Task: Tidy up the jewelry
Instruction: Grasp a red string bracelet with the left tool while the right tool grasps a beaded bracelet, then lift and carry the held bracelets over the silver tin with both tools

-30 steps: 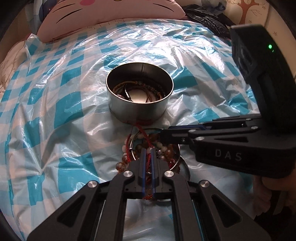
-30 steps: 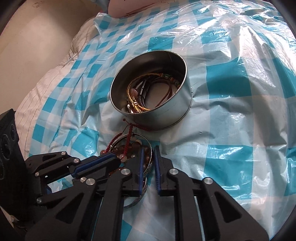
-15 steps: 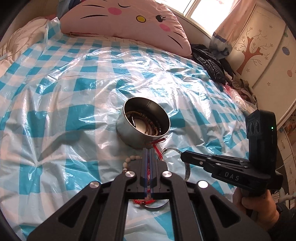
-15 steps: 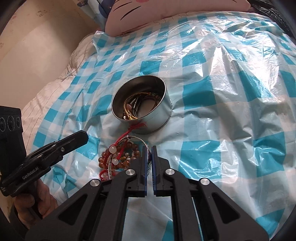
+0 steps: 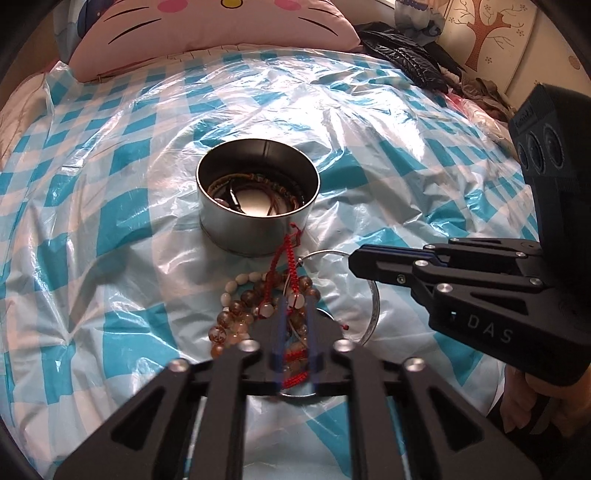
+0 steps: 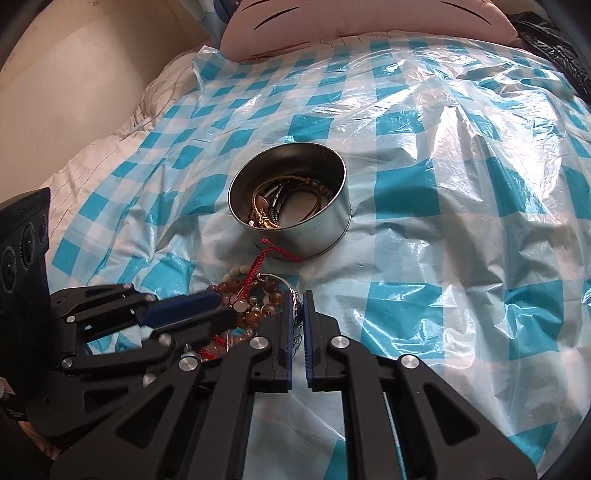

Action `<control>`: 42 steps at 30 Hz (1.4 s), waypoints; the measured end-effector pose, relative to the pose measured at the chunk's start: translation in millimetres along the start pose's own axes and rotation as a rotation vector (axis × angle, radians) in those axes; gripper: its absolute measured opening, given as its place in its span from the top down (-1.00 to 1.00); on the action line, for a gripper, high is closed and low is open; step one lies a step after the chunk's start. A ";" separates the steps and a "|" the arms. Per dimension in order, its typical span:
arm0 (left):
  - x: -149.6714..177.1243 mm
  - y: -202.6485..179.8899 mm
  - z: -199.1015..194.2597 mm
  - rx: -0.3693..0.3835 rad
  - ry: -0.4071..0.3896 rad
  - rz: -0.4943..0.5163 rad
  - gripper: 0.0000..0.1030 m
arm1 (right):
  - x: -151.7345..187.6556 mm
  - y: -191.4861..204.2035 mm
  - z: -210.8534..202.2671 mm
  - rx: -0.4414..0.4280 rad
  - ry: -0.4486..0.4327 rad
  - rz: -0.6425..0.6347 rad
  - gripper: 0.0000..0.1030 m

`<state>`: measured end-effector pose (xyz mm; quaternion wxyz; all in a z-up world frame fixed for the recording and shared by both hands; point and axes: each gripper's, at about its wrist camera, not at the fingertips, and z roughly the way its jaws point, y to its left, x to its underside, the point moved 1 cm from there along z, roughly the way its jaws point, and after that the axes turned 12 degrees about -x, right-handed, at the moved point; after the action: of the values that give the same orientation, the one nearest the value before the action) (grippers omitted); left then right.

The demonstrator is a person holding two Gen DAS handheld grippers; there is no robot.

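Observation:
A round metal tin (image 5: 255,236) (image 6: 325,229) with bracelets inside stands on the checked sheet. Just in front of it lies a pile: amber and white bead bracelets (image 5: 236,314) (image 6: 255,317), a red cord bracelet (image 5: 284,258) (image 6: 255,266) and a silver bangle (image 5: 375,306) (image 6: 275,277). My left gripper (image 5: 297,301) (image 6: 221,310) hangs over the pile with its jaws opening. The red cord and beads lie between its fingers, unpressed. My right gripper (image 6: 297,295) (image 5: 352,258) is shut on the bangle's rim at the right of the pile.
A blue and white checked plastic sheet (image 5: 110,221) covers the bed. A pink cat-face pillow (image 5: 207,29) lies at the far end, with black clothes (image 5: 402,51) at the far right. A bare wall (image 6: 55,74) is to the left. A hand (image 5: 517,398) holds the right gripper.
My left gripper was shut on the red cord and raised; it has now dropped back over the pile and its jaws have parted. The right gripper stays shut at the bangle.

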<state>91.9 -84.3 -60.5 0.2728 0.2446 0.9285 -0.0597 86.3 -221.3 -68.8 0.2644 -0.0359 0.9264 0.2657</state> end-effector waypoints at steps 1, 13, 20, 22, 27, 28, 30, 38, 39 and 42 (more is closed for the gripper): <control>0.0 -1.8 -6.5 -0.021 -0.042 0.008 -0.51 | -0.5 -0.1 0.3 0.000 0.001 -0.002 0.90; 2.9 -5.3 15.9 -0.106 0.024 0.087 0.66 | -0.2 0.3 1.6 0.005 0.010 -0.012 0.91; -1.8 11.5 -11.5 0.014 -0.077 -0.037 0.92 | -0.6 -4.7 -1.6 0.015 -0.003 0.009 0.94; -2.3 21.1 -13.4 0.047 -0.079 -0.092 0.92 | 0.1 -5.7 -1.9 0.010 0.000 0.013 0.94; -5.2 32.1 -18.7 0.094 -0.102 -0.162 0.92 | 3.7 -6.1 12.3 0.005 0.080 0.029 0.73; -5.0 31.2 -17.6 0.097 -0.096 -0.158 0.92 | 4.5 -6.4 14.2 0.016 0.089 0.030 0.62; -4.3 24.6 -12.7 0.087 -0.073 -0.126 0.92 | 4.9 -7.0 15.6 0.038 0.095 0.026 0.20; 2.1 -4.3 16.6 -0.061 0.024 0.071 0.89 | 8.6 1.7 32.1 0.078 0.161 -0.050 0.73; 2.8 -4.5 15.5 -0.059 0.022 0.072 0.89 | 9.3 5.3 31.3 0.102 0.157 -0.073 0.79; 2.6 -2.2 5.5 -0.030 -0.012 0.062 0.95 | 10.1 15.6 23.7 0.188 0.123 -0.146 0.92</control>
<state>91.6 -86.5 -66.6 0.2835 0.2689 0.9197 -0.0389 85.5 -195.1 -83.6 0.2280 -0.0944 0.9566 0.1548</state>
